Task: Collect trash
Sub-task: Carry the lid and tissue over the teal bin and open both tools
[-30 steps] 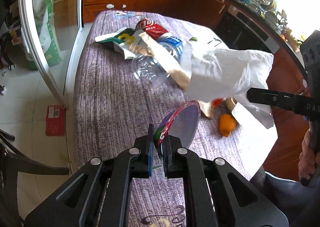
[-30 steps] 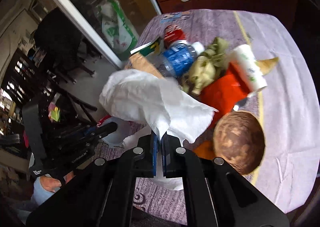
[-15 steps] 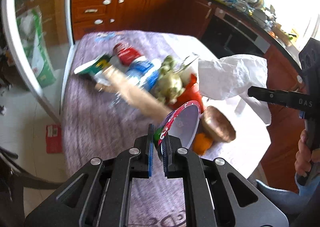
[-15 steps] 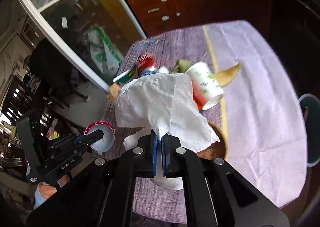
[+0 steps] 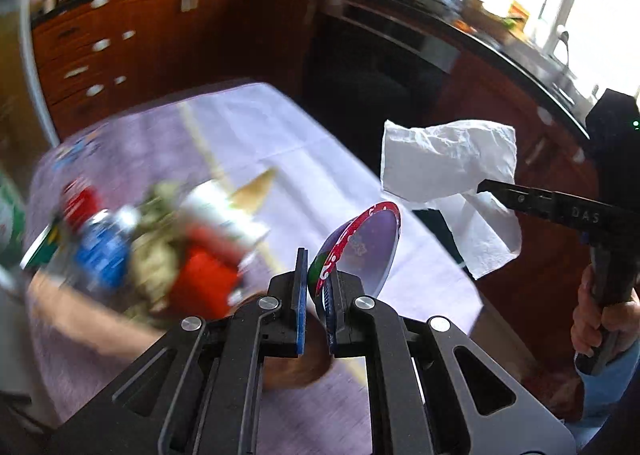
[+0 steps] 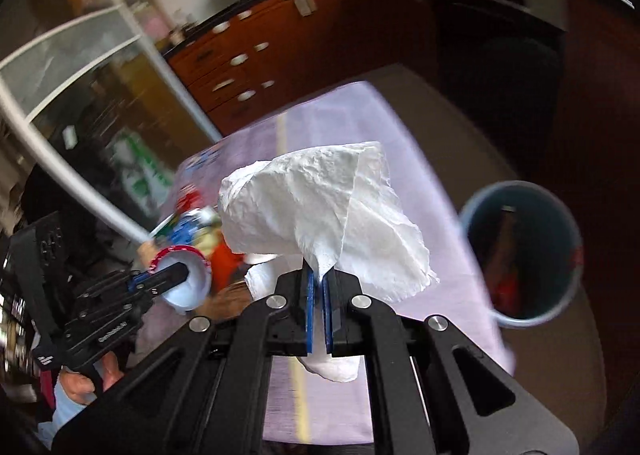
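Note:
My left gripper (image 5: 317, 287) is shut on the rim of a red-rimmed paper bowl (image 5: 366, 247), held up above the purple tablecloth (image 5: 280, 159). In the right wrist view that bowl (image 6: 184, 279) and the left gripper (image 6: 176, 275) show at lower left. My right gripper (image 6: 317, 283) is shut on a crumpled white paper napkin (image 6: 320, 207), which also hangs at the right of the left wrist view (image 5: 448, 163) from the right gripper (image 5: 486, 187). A blue trash bin (image 6: 524, 251) stands on the floor off the table's right edge, with some trash inside.
A blurred heap of trash lies on the table's left: a blue-labelled bottle (image 5: 104, 255), a red can (image 5: 80, 199), a red-and-white cup (image 5: 208, 255), green wrappers (image 5: 156, 247). Dark wooden cabinets (image 5: 120, 47) and an oven (image 5: 380, 67) stand behind. A person's hand (image 5: 600, 319) grips the right handle.
Both grippers swung right and rose with the bowl and the napkin still held. The trash heap slid to the left of view, and the blue bin came into the right wrist view.

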`<control>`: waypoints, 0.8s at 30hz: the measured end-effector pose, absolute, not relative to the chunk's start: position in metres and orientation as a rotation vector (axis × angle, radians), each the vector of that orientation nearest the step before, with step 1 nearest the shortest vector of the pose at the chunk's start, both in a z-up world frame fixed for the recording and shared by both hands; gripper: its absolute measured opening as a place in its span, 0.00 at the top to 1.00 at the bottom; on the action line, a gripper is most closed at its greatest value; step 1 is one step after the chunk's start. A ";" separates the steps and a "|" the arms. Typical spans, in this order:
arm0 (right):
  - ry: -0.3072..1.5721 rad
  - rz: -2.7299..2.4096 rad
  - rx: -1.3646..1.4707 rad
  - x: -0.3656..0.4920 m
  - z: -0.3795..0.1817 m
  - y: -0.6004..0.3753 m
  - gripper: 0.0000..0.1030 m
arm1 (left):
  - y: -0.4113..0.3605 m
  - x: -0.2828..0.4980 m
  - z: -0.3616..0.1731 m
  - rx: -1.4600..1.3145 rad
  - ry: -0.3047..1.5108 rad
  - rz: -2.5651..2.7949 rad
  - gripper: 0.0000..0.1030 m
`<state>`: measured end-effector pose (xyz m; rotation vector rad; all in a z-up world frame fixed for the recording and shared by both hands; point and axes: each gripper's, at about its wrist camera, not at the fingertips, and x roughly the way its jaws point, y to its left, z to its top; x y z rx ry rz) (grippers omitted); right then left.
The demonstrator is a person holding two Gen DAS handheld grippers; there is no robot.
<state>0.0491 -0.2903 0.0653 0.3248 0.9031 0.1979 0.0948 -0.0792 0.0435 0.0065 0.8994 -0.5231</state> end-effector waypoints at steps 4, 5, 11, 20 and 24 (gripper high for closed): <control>0.905 0.081 0.368 0.047 0.055 -0.349 0.96 | -0.144 0.117 0.044 0.068 0.912 -0.611 0.92; 0.908 0.046 0.387 0.046 0.050 -0.368 0.96 | -0.155 0.121 0.043 0.078 0.916 -0.625 0.92; 0.949 -0.071 0.490 0.050 0.007 -0.440 0.96 | -0.232 0.144 0.029 0.173 0.943 -0.697 0.92; 1.049 -0.128 0.634 0.073 -0.080 -0.488 0.96 | -0.294 0.163 -0.013 0.257 1.034 -0.717 0.92; 1.071 -0.148 0.659 0.087 -0.103 -0.500 0.93 | -0.312 0.170 -0.025 0.284 1.059 -0.719 0.92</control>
